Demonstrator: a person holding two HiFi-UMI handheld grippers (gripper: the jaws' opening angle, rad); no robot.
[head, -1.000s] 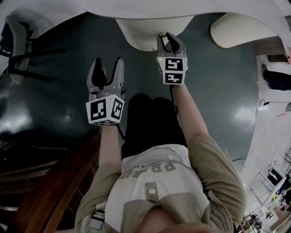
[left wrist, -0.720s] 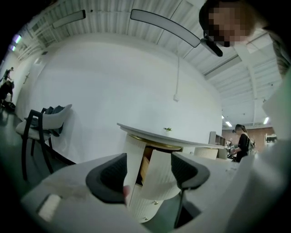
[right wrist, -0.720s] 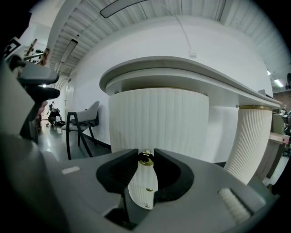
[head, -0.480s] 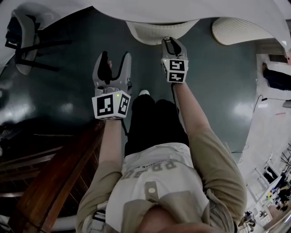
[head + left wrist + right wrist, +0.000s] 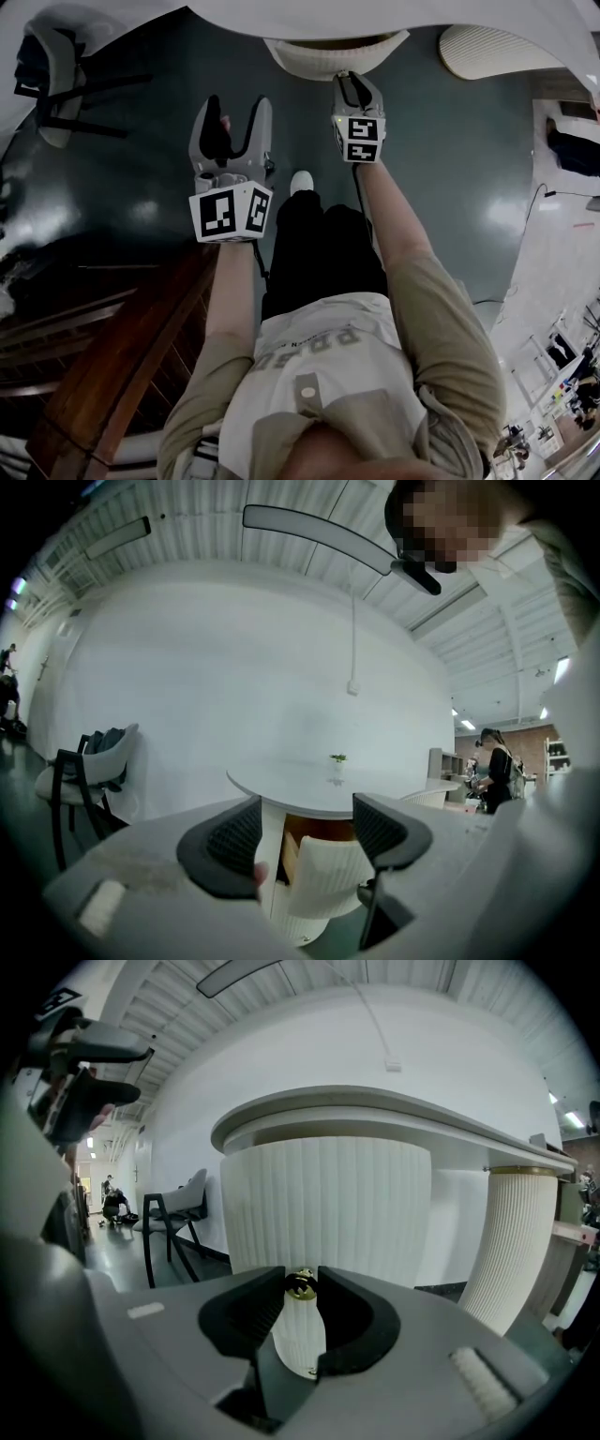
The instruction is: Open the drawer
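Note:
A white ribbed drawer front (image 5: 328, 1204) curves under a round white table top (image 5: 394, 1110). It carries a small golden knob (image 5: 301, 1284). My right gripper (image 5: 302, 1290) is shut on that knob, its dark pads pressing it from both sides. In the head view the right gripper (image 5: 352, 82) reaches forward to the drawer front (image 5: 333, 54). In the left gripper view the drawer front (image 5: 328, 874) stands out from the table, with a brown wooden inside (image 5: 314, 825) showing behind it. My left gripper (image 5: 234, 108) hangs open beside the right one, nothing between its jaws (image 5: 305, 829).
A grey chair with dark legs (image 5: 47, 75) stands far left on the dark floor. Brown wooden boards (image 5: 112, 356) lie at the lower left. A second ribbed white column (image 5: 487, 52) stands at the right. A person (image 5: 494, 761) stands far back by shelves.
My left gripper has risen, still open. The right gripper stays shut on the knob with little movement.

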